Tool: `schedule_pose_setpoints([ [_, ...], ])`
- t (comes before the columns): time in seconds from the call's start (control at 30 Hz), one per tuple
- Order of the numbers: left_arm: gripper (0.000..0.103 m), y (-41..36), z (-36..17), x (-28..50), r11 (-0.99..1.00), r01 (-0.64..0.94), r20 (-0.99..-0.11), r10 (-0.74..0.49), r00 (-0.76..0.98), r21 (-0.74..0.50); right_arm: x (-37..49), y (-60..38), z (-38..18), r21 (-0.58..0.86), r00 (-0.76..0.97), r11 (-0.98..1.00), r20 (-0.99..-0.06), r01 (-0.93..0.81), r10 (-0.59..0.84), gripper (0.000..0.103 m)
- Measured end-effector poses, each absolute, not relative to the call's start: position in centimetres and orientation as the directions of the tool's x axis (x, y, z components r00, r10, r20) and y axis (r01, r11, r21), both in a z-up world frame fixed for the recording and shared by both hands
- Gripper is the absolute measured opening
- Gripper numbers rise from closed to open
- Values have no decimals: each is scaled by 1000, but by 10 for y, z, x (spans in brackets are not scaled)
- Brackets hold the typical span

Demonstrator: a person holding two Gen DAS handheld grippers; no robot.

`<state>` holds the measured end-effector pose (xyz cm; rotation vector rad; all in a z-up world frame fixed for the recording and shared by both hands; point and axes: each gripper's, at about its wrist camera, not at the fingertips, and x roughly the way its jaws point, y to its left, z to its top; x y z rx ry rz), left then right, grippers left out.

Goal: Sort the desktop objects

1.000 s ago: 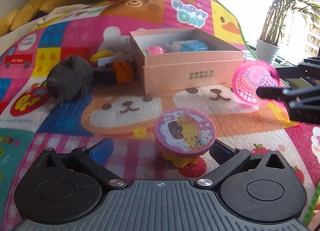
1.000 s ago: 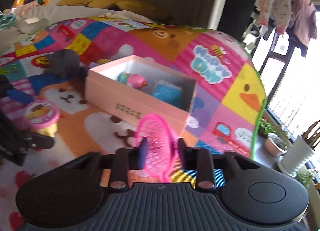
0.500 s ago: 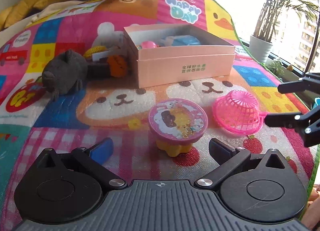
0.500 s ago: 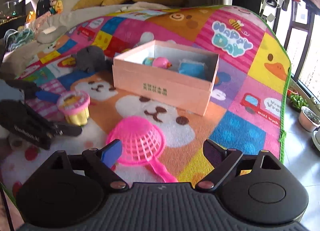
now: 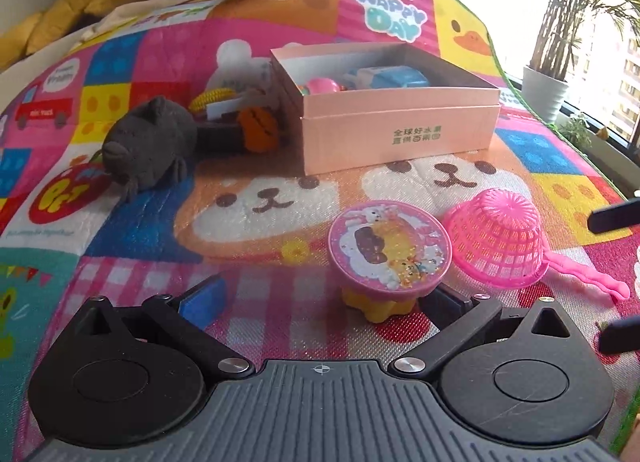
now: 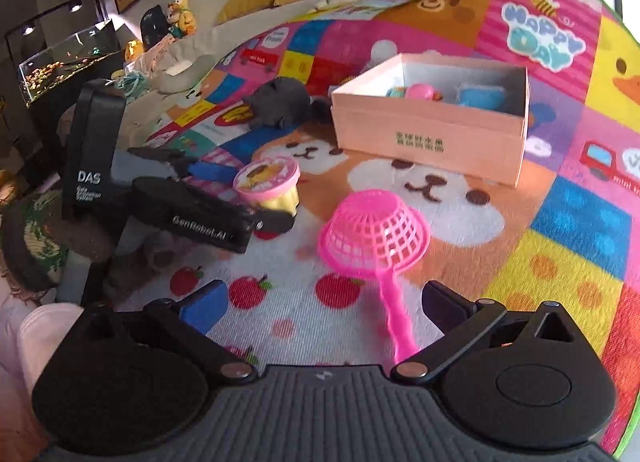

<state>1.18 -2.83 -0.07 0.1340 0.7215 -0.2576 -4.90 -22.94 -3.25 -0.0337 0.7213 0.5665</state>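
**Pink toy strainer lying free on the play mat**

Pink plastic strainer (image 6: 374, 232) rests basket-down on the colourful mat (image 6: 560, 262), handle between the right gripper's (image 6: 324, 302) jaws, which have just been opening and stand wide, touching nothing. The left gripper (image 5: 320, 298) also gapes, around a pink-lidded yellow pot (image 5: 388, 250). The pink box (image 6: 432, 138) sits beyond.

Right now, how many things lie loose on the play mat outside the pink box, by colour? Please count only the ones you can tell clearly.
Pink: 2, the strainer and the pink-lidded yellow tub
Dark grey: 1, the plush animal
Orange: 1, a small toy, partly hidden
Yellow: 1, a small corn-like toy, partly hidden
Total: 5
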Motion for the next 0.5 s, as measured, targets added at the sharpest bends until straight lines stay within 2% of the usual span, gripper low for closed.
schedule_pose_setpoints([
  [0.13, 103, -27, -1, 13, 962, 273, -670, -187, 718, 23, -34, -215, -37, -11, 684, 878, -633, -478, 364, 103],
  [0.23, 103, -26, -2, 13, 963, 269, -670, -190, 717, 15, -20, -209, -47, -8, 658, 871, -658, -491, 365, 102],
  [0.3, 103, -25, -2, 13, 964, 267, -670, -193, 717, 9, -15, -204, -54, -20, 656, 868, -663, -496, 360, 94],
  [0.37, 103, -25, -2, 13, 964, 267, -670, -192, 717, 10, -10, -203, -56, -13, 658, 879, -668, -476, 347, 92],
  [0.5, 103, -25, -2, 13, 964, 267, -670, -192, 717, 8, 3, -220, -57, 16, 696, 946, -673, -325, 251, 92],
])
